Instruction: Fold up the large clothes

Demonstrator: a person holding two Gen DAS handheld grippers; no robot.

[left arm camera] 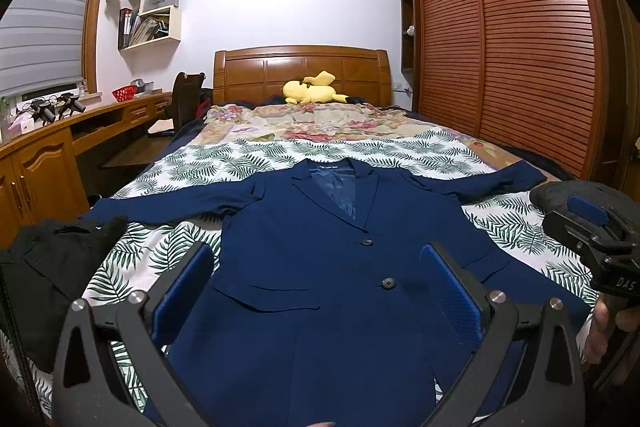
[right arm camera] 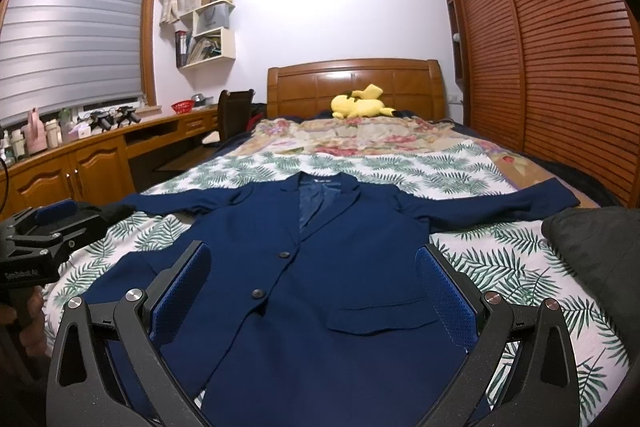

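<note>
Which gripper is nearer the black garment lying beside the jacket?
Left. The left gripper hovers open over the jacket with the black garment just off its left; the right gripper hovers farther right.

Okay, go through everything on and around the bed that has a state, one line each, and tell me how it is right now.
Blue jacket: flat on the bed, front up, buttoned, sleeves spread, unfolded.
Left tongs: open, holding nothing, above the jacket hem.
Right tongs: open, holding nothing, above the jacket hem.
Black garment: crumpled at the bed's left edge.
Yellow plush toy: lying by the headboard.
Window blind: lowered most of the way.
Wardrobe doors: closed.
</note>
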